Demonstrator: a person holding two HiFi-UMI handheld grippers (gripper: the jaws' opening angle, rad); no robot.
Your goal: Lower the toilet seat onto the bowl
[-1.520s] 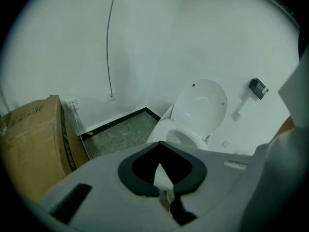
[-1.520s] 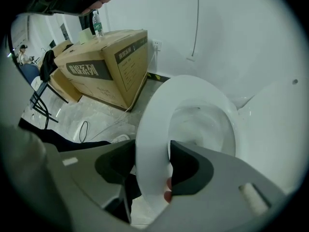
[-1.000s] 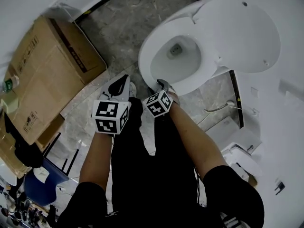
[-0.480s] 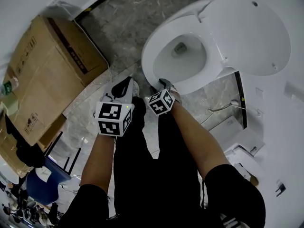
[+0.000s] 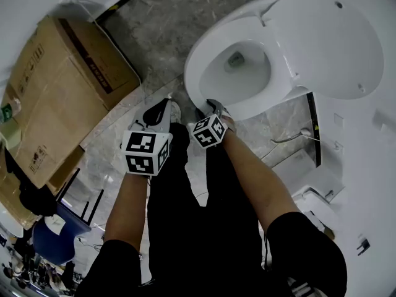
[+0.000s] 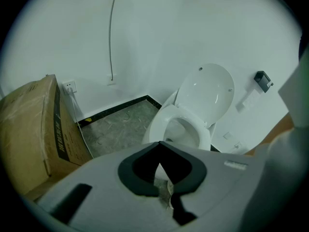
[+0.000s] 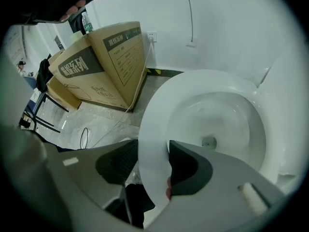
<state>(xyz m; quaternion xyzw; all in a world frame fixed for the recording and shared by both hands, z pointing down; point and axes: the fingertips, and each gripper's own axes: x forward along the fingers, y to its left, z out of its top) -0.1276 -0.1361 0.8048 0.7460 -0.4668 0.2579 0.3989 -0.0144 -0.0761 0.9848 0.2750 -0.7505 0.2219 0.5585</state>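
Right gripper (image 7: 152, 144) has just been closing its jaws, and otherwise both hands sit almost where they were in the head view. Its jaws stand wide, astride the front rim of the toilet seat (image 5: 197, 73). One pad lies on the outer edge and one on the inner edge, and no gap shows on either side, so I read it as a wide grip on the rim. Beyond its inner jaw lies the opening of the bowl (image 5: 238, 73), and the lid (image 5: 328, 42) stands raised well beyond that. The seat looks to lie flat on the bowl, so the lowering seems at its end, though no view shows whether a sliver remains between them. The left gripper (image 6: 159, 142) hangs just beside the right one, short of the toilet, tips together and empty. Next, I judge, comes settling the seat, spreading the jaws and lifting straight off the rim without dragging it up.
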